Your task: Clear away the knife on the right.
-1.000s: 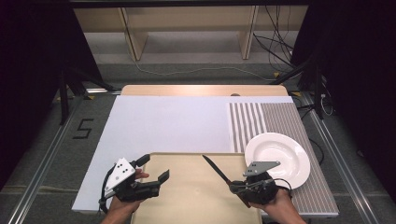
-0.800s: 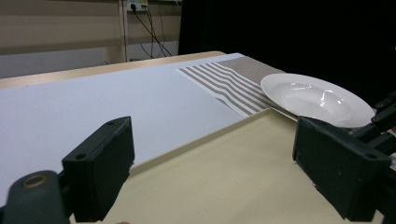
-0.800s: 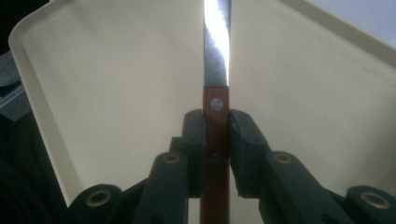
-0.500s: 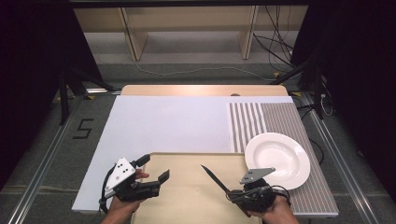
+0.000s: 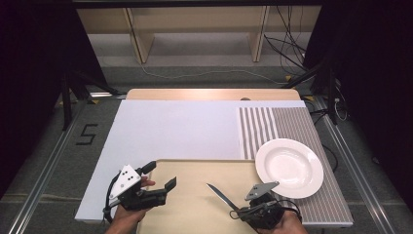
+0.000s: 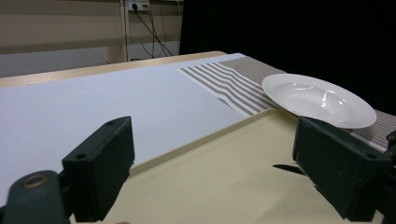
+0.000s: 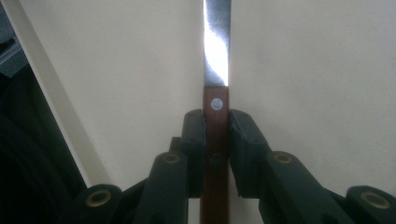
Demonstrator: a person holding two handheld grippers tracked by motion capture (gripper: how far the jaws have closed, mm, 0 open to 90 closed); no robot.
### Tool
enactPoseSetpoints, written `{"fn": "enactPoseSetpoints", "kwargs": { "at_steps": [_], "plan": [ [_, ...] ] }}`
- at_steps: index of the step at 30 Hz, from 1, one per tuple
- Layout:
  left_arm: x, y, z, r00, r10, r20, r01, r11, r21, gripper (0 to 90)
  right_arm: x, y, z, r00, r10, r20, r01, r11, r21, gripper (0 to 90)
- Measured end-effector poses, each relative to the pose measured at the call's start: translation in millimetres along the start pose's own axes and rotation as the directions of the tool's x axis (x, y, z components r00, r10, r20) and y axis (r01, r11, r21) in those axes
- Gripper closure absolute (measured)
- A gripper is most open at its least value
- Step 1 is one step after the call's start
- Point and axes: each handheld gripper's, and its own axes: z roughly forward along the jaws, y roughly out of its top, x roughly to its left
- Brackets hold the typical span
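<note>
Clamping a knife (image 7: 216, 93) by its reddish-brown wooden handle, right gripper (image 7: 215, 140) pads pressed flat against both handle sides, one pale round rivet showing just ahead of the pads. Beyond the handle, a narrow steel blade, bright with glare near the handle and duller farther out, tapering to a point. Seen from the high view, knife (image 5: 220, 194) held over the near right part of the cream board (image 5: 195, 170), long axis slanting, tip aimed up and left toward the board's middle, handle back toward the right gripper (image 5: 242, 210) at the board's near edge. Whether the blade touches the board, impossible to tell. Left gripper (image 5: 160, 176) poised over the board's near left corner, jaws standing wide apart with nothing between them, aimed across the board toward the knife. Off the board's right edge, a white plate (image 5: 289, 167) resting on a striped mat (image 5: 258, 127). Left of the table, a "5" (image 5: 87, 134) taped on the floor.
</note>
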Motion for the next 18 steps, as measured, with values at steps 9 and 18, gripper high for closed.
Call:
{"fn": "enactPoseSetpoints", "kwargs": {
  "at_steps": [9, 18],
  "plan": [
    [-0.2, 0.0, 0.0, 1.0, 0.001, 0.001, -0.001, 1.0, -0.001, 12.6, 4.4, -2.0, 8.1, 0.9996, -0.028, -0.001, 0.028, 0.9954, 0.092, 77.2],
    [0.0, 0.2, 0.1, 1.0, 0.002, 0.001, -0.002, 1.0, -0.002, 12.7, 6.0, 3.0, 4.7, 0.9985, -0.055, -0.006, 0.055, 0.9959, 0.071, 58.2]
  ]
}}
